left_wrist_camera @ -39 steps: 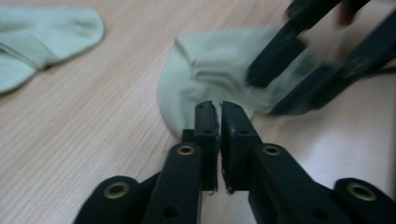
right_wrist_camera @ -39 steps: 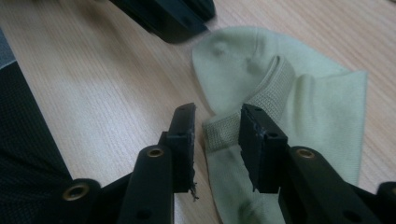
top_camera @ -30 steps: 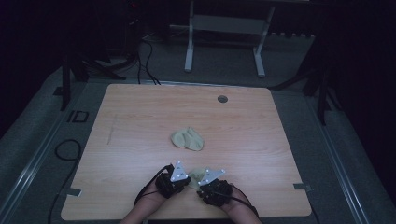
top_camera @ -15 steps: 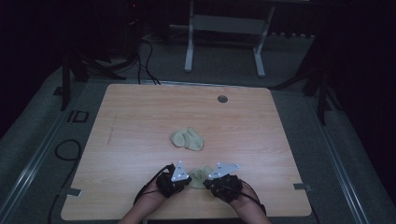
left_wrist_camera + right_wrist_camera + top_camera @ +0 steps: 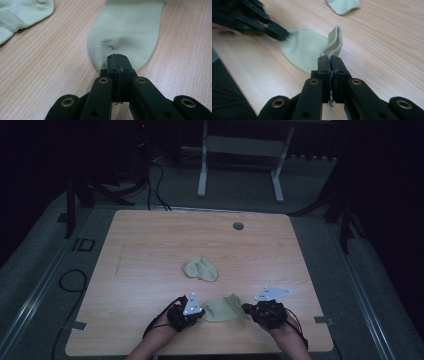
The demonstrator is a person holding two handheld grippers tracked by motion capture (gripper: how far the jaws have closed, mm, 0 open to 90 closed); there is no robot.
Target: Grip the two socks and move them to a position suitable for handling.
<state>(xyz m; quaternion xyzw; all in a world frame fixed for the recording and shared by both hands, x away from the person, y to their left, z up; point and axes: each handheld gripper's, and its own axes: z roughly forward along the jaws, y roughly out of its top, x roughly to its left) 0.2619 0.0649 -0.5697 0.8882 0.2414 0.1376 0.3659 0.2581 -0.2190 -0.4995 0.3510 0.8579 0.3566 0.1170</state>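
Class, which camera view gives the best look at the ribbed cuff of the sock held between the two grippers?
The right gripper view: the ribbed cuff stands up just beyond the shut right gripper, ridges clear. The left gripper view shows the sock's smooth end, pinched by the left gripper. The high view shows it small and dim.

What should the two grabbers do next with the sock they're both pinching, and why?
Probably pull gently apart to flatten it. The left gripper is shut on the toe end of the near sock, the right gripper on its cuff, which stands bunched up off the table.
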